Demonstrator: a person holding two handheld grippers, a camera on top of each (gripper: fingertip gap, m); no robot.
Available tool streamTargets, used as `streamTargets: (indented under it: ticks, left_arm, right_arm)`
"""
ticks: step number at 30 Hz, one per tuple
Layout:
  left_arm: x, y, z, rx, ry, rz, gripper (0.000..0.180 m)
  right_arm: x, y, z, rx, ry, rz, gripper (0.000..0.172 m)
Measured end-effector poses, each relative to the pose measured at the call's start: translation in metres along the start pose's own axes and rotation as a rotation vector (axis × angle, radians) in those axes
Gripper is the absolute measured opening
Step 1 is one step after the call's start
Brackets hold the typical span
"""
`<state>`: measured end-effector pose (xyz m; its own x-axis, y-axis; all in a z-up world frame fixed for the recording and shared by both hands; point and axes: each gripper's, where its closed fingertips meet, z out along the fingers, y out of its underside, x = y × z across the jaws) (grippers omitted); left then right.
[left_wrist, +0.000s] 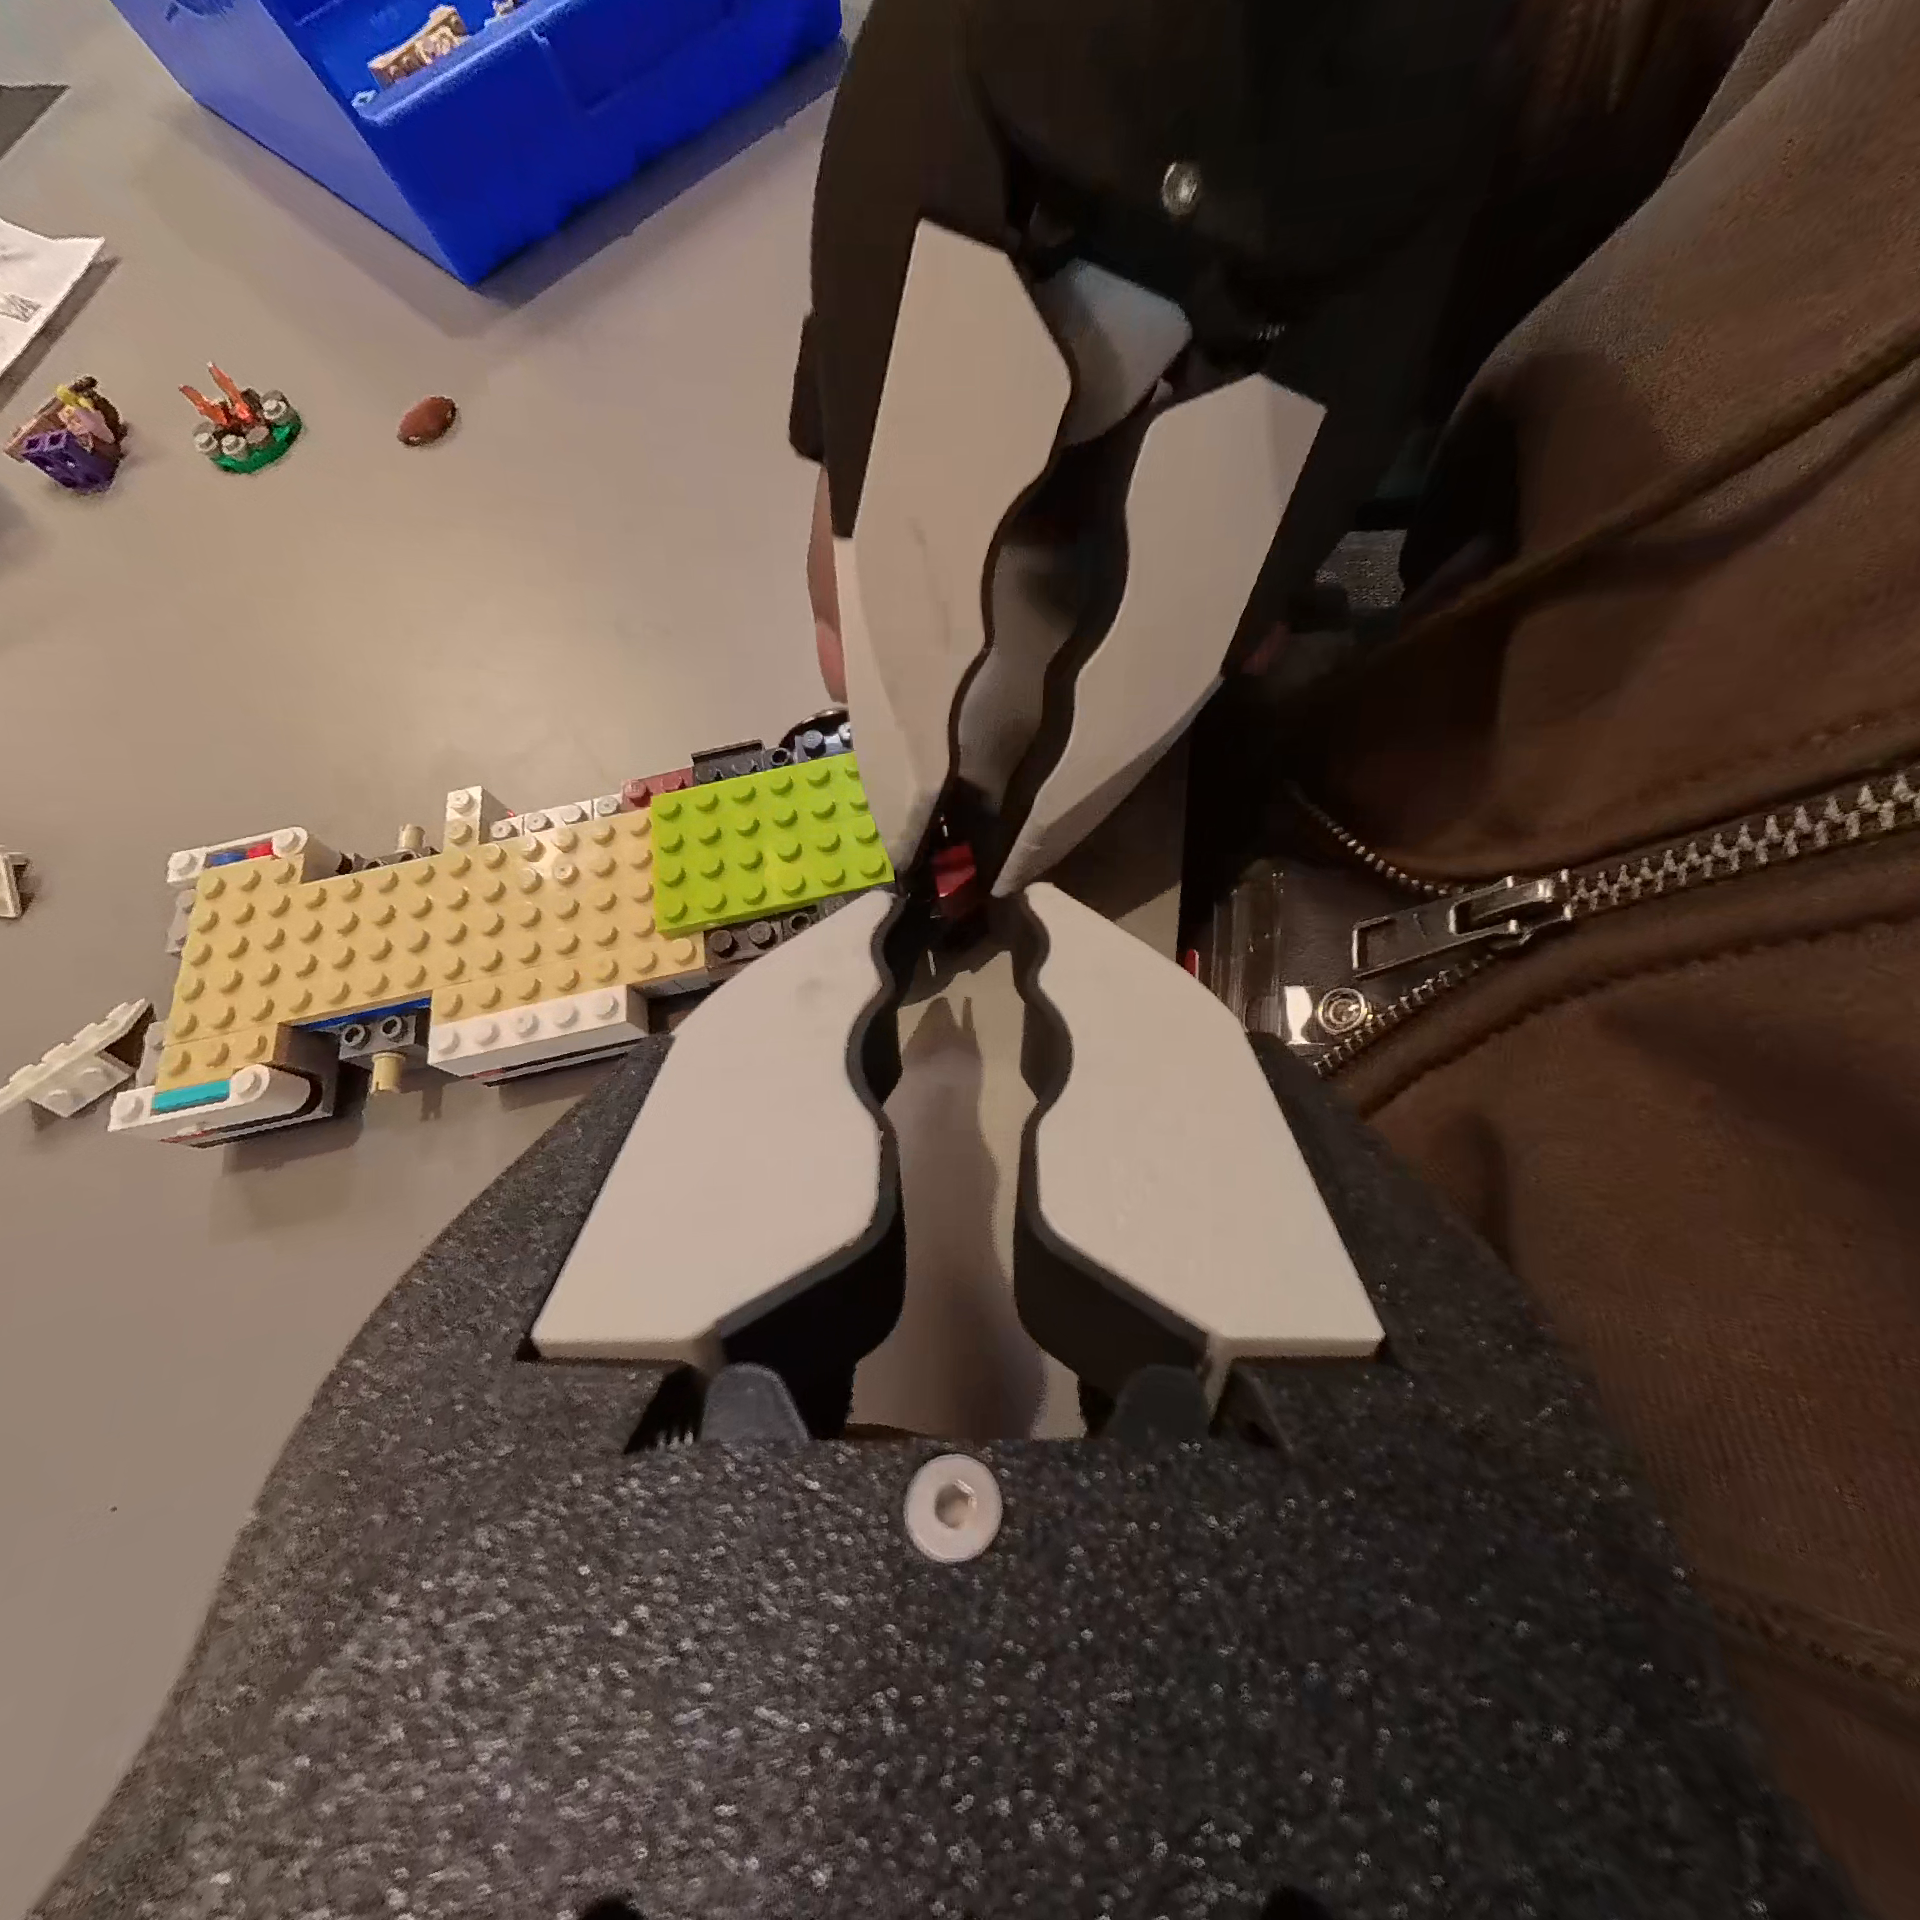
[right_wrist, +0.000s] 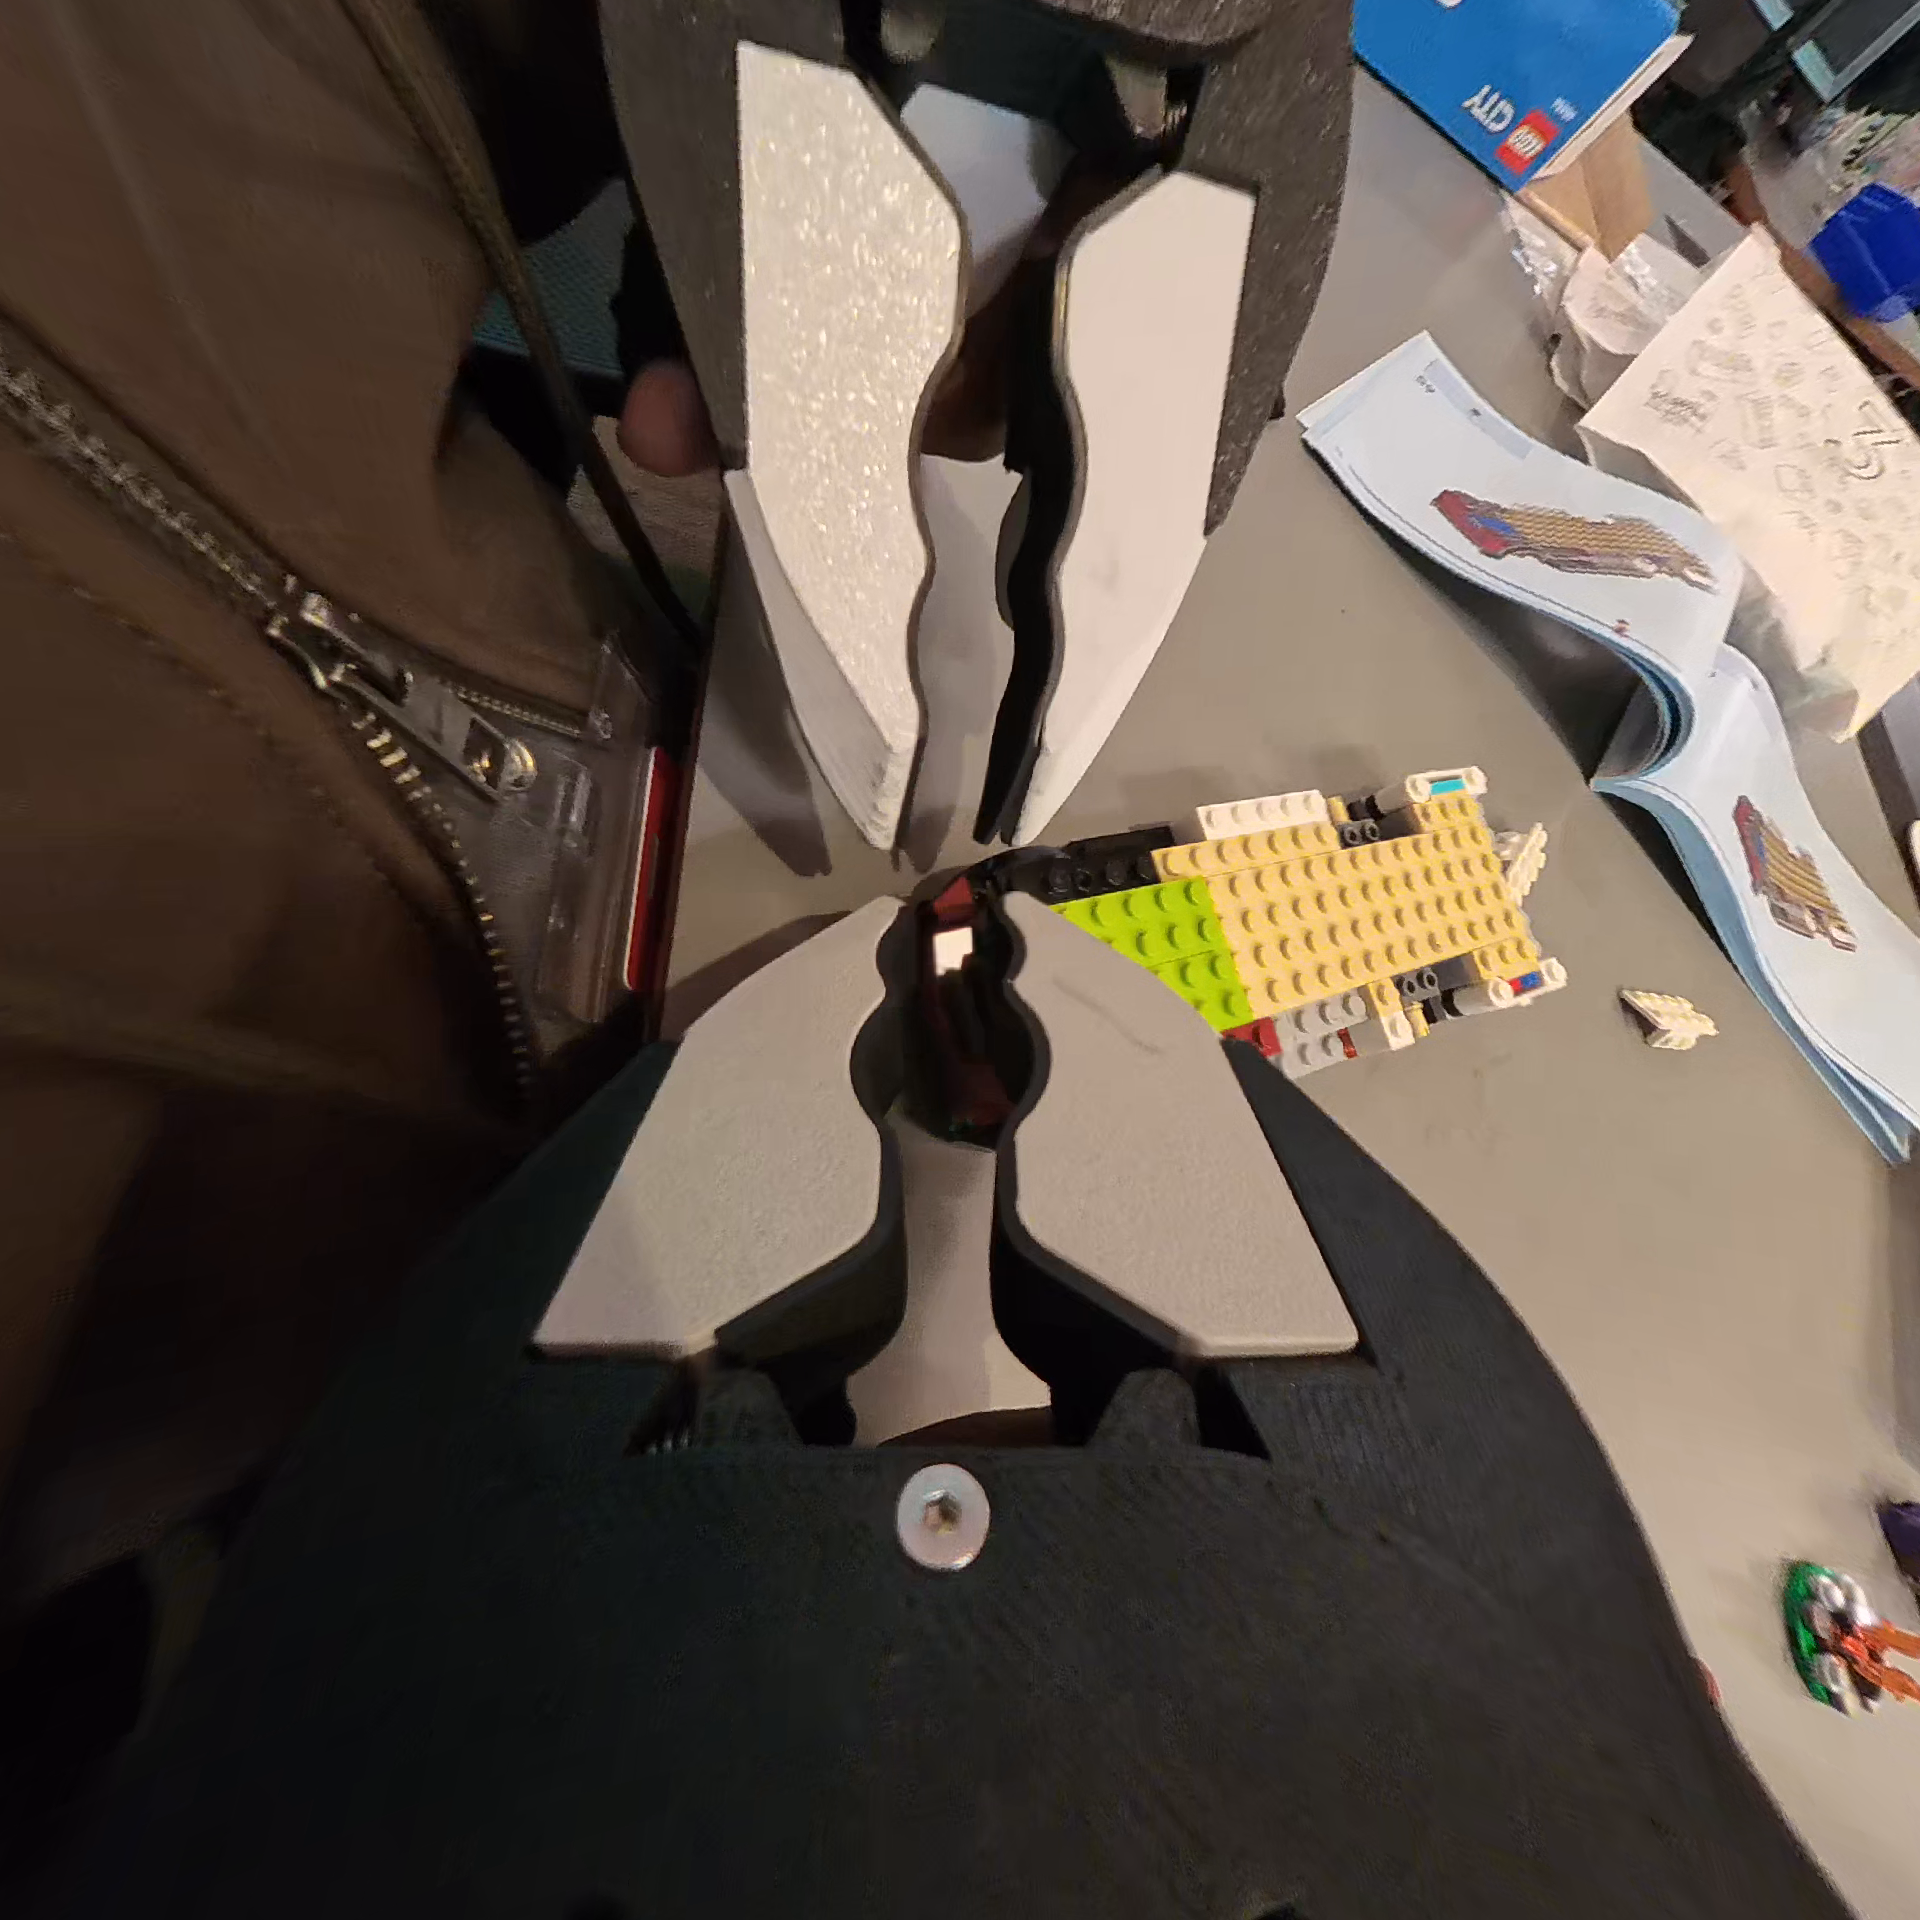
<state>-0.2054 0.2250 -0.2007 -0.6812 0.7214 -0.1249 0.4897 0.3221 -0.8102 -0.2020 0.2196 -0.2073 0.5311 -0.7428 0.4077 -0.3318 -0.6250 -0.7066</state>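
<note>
Hand-held gripper (right_wrist: 951, 935) w/ dark-red brick piece (right_wrist: 951, 904)

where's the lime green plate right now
The lime plate sits on the near end of the tan brick build on the grey table, just left of both grippers' meeting fingertips in the left wrist view.

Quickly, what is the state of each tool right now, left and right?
Left tool: narrowly parted at the dark red and black brick piece; grip cannot be told.
Right tool: closed on that piece.
</note>
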Motion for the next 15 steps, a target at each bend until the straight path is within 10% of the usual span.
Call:
streamTargets:
  ticks: [15]
  left_arm:
    - [-0.020,-0.002,-0.014,0.067,-0.112,-0.030,0.026]
  right_arm:
    - [0.027,-0.018,-0.003,0.135,-0.021,0.285,0.009]
